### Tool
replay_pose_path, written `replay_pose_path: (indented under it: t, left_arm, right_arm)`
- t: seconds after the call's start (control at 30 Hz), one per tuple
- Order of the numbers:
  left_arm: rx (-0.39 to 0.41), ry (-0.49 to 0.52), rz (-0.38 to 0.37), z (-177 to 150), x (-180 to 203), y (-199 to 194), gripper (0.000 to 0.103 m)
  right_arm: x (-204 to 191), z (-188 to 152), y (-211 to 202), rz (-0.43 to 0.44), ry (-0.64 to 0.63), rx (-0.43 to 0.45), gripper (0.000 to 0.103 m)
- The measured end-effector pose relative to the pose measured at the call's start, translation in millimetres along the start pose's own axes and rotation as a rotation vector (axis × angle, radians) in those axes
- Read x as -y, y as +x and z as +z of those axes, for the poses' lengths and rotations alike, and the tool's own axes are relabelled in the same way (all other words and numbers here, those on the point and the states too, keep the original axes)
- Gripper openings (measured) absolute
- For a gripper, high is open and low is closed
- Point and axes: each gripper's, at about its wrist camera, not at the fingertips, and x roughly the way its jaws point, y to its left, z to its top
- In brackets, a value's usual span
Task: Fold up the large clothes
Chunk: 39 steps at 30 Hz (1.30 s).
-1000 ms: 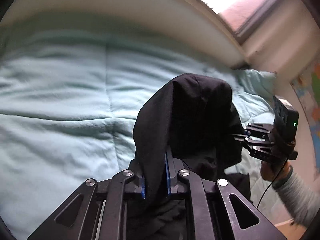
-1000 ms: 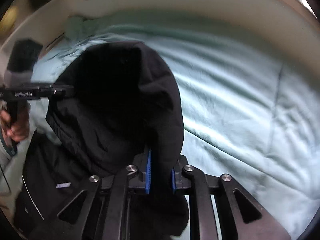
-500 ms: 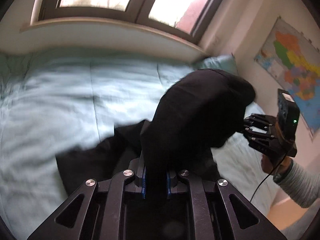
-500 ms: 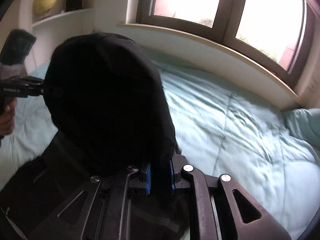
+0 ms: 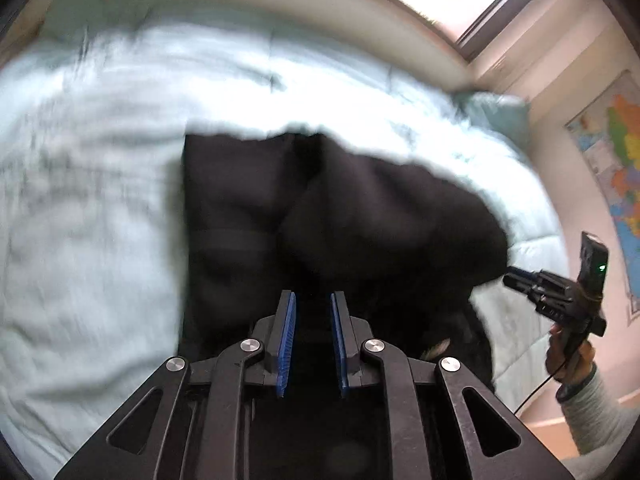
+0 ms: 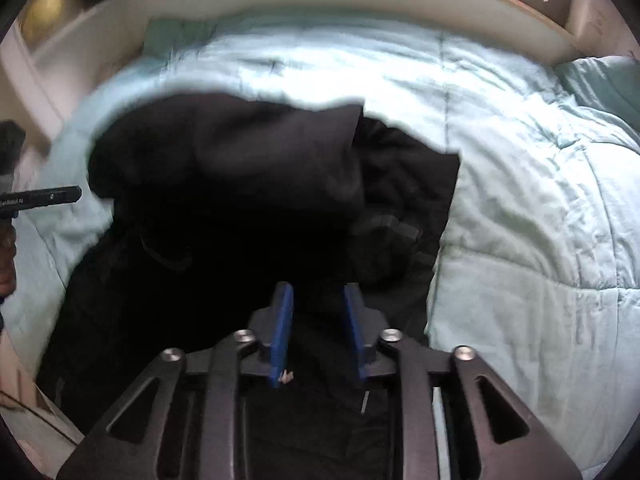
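I let go with both hands so the folded half drops in place: the left gripper [image 5: 311, 342] and the right gripper [image 6: 316, 334] are both opening, pads clear of cloth. The black garment [image 5: 332, 216] lies doubled over on the pale green quilt [image 6: 520, 220], just beyond my fingertips. Only the left wrist view shows the wall map [image 5: 616, 168]; only the right shows the shelf [image 6: 60, 20] at far left.

Both grippers point steeply downward. The left gripper [image 5: 312, 308] has its jaws opening, blue pads apart, apparently gripping nothing. The right gripper [image 6: 318, 300] is opening wider. From the left view, the right hand [image 5: 568, 356] sits at about four o'clock, grey-sleeved.
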Motion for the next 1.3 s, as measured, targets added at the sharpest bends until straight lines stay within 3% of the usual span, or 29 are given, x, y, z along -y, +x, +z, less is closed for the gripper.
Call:
replay_pose_path:
  t: [0.07, 0.17, 0.27, 0.37, 0.47, 0.57, 0.7, 0.83, 1.0, 1.2, 1.3]
  left_arm:
    - [0.044, 0.027, -0.028, 25, 18, -4, 0.018]
    - [0.076, 0.029, -0.065, 64, 39, 3, 0.019]
    - [0.062, 0.027, -0.083, 89, 52, 29, 0.019]
    - [-0.046, 0.003, -0.113, 82, 49, 68, 0.019]
    - [-0.163, 0.020, -0.147, 45, 44, 96, 0.019]
    - [-0.269, 0.020, -0.102, -9, 28, 119, 0.019]
    - [-0.412, -0.104, -0.060, -68, -2, 166, 0.016]
    - [-0.393, -0.165, -0.061, -78, -10, 166, 0.016]
    - [-0.390, -0.045, 0.001, -70, 5, 143, 0.016]
    - [-0.332, 0.068, -0.135, -51, 23, 79, 0.017]
    - [-0.297, 0.109, -0.183, -34, 35, 58, 0.017]
  right_arm:
    - [0, 28, -17, 0.010, 0.019, 0.073, 0.050]
    - [-11, 75, -30, 0.044, 0.022, 0.145, 0.050]
    - [-29, 116, -13, 0.092, 0.034, 0.128, 0.050]
    - [-50, 135, 18, 0.165, 0.048, 0.068, 0.050]
    - [-63, 114, 63, 0.218, 0.044, -0.090, 0.050]
    - [-70, 67, 90, 0.242, 0.024, -0.212, 0.050]
    - [-77, -18, 173, 0.178, 0.067, -0.530, 0.048]
    - [-84, -26, 160, 0.155, 0.065, -0.416, 0.050]
    - [-72, -8, 97, 0.182, 0.056, -0.253, 0.050]
    - [-68, 33, 40, 0.205, 0.025, -0.098, 0.051]
    - [-71, 36, 34, 0.227, -0.040, -0.139, 0.052]
